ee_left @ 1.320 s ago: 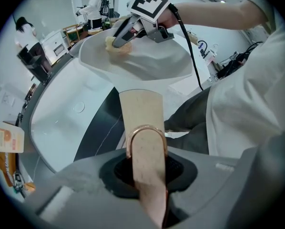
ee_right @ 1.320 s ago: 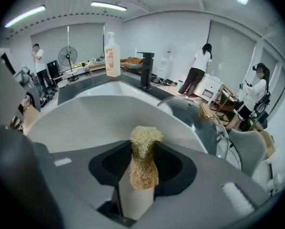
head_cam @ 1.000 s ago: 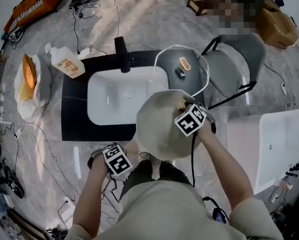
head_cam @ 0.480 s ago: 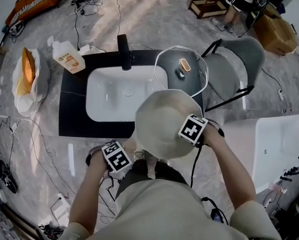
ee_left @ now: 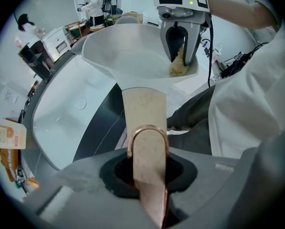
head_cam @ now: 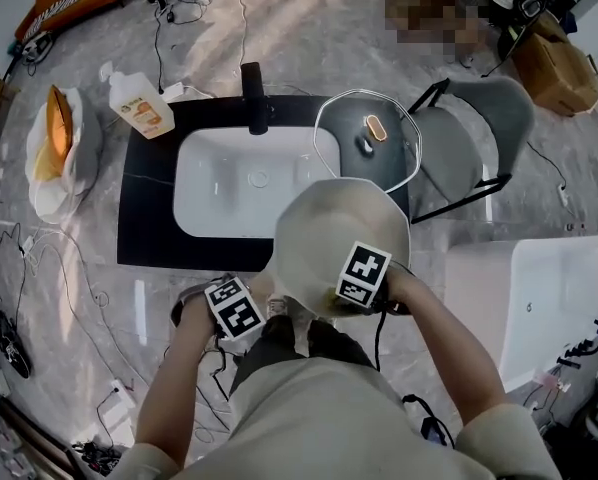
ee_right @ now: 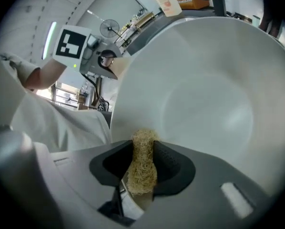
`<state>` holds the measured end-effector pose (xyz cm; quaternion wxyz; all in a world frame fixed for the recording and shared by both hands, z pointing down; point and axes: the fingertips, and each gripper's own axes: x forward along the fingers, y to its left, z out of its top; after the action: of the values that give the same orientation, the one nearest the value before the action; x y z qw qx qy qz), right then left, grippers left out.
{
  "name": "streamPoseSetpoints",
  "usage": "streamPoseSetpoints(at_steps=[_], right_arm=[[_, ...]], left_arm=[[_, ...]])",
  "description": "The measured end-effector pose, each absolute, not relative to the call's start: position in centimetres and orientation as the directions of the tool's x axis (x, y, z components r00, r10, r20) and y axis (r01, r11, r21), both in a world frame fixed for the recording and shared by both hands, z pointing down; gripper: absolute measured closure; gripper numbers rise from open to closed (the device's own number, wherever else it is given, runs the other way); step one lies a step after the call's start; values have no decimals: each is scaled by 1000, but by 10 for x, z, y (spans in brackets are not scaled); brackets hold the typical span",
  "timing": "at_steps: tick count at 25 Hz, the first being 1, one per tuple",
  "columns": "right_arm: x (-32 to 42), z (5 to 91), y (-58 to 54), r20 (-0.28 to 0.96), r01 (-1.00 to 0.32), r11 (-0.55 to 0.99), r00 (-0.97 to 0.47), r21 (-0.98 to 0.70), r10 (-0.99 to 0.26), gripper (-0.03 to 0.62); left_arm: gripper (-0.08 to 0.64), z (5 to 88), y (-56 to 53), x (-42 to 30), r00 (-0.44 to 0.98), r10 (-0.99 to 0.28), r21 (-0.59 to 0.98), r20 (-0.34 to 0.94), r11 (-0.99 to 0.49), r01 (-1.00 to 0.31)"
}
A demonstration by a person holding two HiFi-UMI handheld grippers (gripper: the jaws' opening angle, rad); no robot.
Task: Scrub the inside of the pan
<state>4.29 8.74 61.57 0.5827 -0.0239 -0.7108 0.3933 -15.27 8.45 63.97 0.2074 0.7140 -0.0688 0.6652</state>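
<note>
The pan (head_cam: 329, 238) is held tilted over the sink's front edge, its pale beige outside toward the head camera. My left gripper (ee_left: 147, 171) is shut on the pan's beige handle (ee_left: 143, 113), which has a copper loop at its end. In the left gripper view the pan's white inside (ee_left: 128, 56) faces me. My right gripper (ee_right: 142, 162) is shut on a tan fibrous scrubber (ee_right: 141, 168), which rests against the pan's white inside (ee_right: 214, 99) near the rim. Both marker cubes show in the head view: left gripper (head_cam: 233, 310), right gripper (head_cam: 363, 274).
A white sink basin (head_cam: 241, 183) sits in a black counter (head_cam: 144, 218) with a black faucet (head_cam: 253, 96). A glass lid (head_cam: 367, 138) lies on the counter's right end. A soap bottle (head_cam: 139, 103), grey chair (head_cam: 479, 133), white tub (head_cam: 549, 298) and floor cables surround it.
My right gripper has slid with the scrubber from the pan's right side toward its near edge. The left gripper and the pan have hardly moved.
</note>
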Motion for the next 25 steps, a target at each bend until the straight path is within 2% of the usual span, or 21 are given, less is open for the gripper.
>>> streamPoseSetpoints(at_steps=[4, 6, 10, 14, 17, 20, 25], right_arm=[[4, 613, 76, 733, -420, 612, -508, -670, 453, 453], [-9, 614, 66, 728, -425, 614, -548, -666, 410, 453], [-29, 621, 35, 762, -447, 671, -582, -592, 285, 451], [-42, 626, -3, 799, -468, 763, -592, -446, 104, 449], [-39, 629, -32, 826, -504, 813, -562, -293, -51, 448], [-24, 634, -62, 861, -539, 837, -468, -99, -199, 448], [16, 647, -85, 911, -530, 843, -298, 90, -284, 449]], left_arm=[[479, 638, 85, -152, 103, 177, 203, 979, -905, -373], [480, 638, 85, -151, 102, 176, 202, 979, -906, -372], [480, 639, 84, -152, 101, 174, 200, 979, -907, -370], [480, 639, 84, -152, 104, 175, 201, 979, -908, -367], [480, 639, 86, -152, 103, 176, 202, 979, -909, -365], [480, 639, 86, -152, 103, 182, 208, 978, -907, -365], [480, 639, 86, -153, 106, 189, 216, 976, -903, -372]])
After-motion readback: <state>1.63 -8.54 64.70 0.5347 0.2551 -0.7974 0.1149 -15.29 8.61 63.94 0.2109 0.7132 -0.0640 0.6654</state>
